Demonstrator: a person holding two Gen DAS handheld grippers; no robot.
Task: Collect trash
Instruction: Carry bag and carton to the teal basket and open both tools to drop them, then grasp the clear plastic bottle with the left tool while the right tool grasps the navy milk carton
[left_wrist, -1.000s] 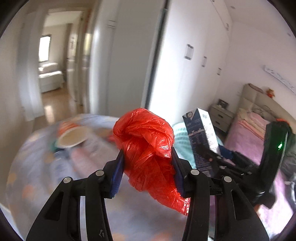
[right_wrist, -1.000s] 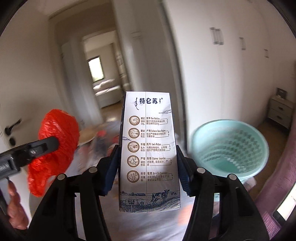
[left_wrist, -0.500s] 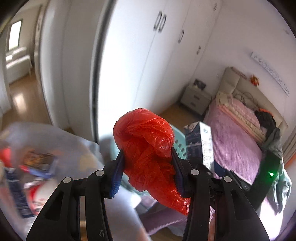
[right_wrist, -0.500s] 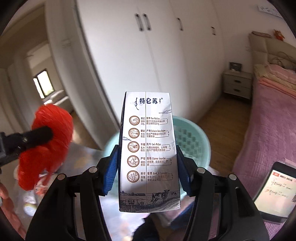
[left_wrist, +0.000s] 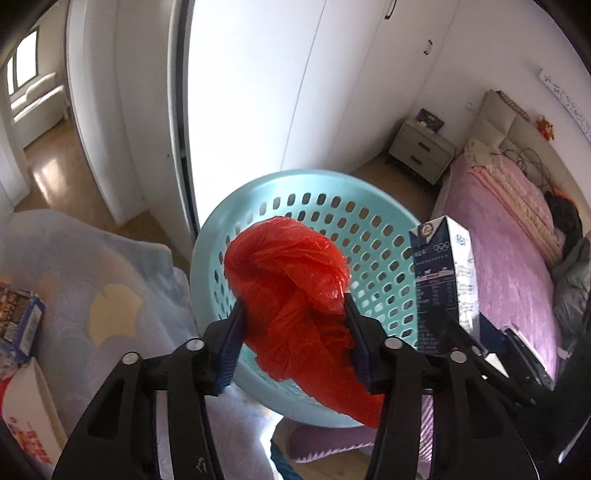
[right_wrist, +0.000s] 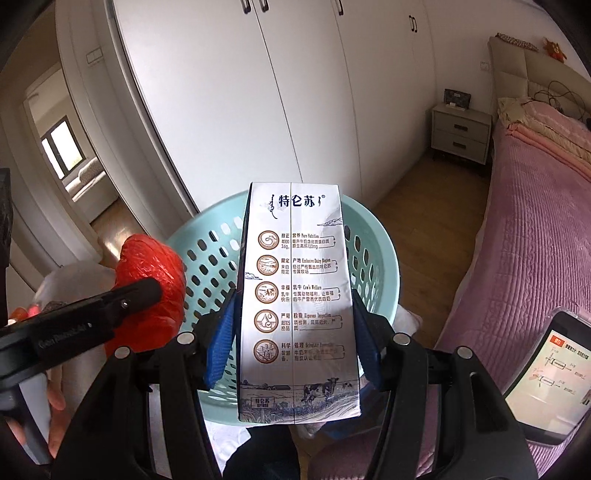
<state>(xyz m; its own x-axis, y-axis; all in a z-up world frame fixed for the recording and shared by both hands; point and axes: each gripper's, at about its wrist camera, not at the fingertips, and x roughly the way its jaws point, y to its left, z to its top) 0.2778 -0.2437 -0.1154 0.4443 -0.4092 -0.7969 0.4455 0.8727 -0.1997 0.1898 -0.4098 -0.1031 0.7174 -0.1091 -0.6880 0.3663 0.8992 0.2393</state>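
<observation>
red bag and milk carton poised over a laundry-style basket

left wrist view: the left gripper (left_wrist: 293, 328) has the crumpled red plastic bag (left_wrist: 291, 295) between its blue pads, jaws opening, the bag still touching both pads as it hangs over the mouth of the turquoise perforated basket (left_wrist: 258, 192). its inside, where it shows, is bare. only this view shows the blanket-covered surface (left_wrist: 92, 280) at left with a small printed box (left_wrist: 18, 321) at its edge, and the carton's dark blue face.

right wrist view: the right gripper (right_wrist: 293, 332) is clamped on the upright milk carton (right_wrist: 295, 295), above the basket (right_wrist: 384, 251) rim. only here shows a phone screen (right_wrist: 550, 373) on the pink bed (right_wrist: 524, 258). bare wood floor (right_wrist: 424, 184) lies between basket, wardrobe (right_wrist: 258, 92) and bed.
</observation>
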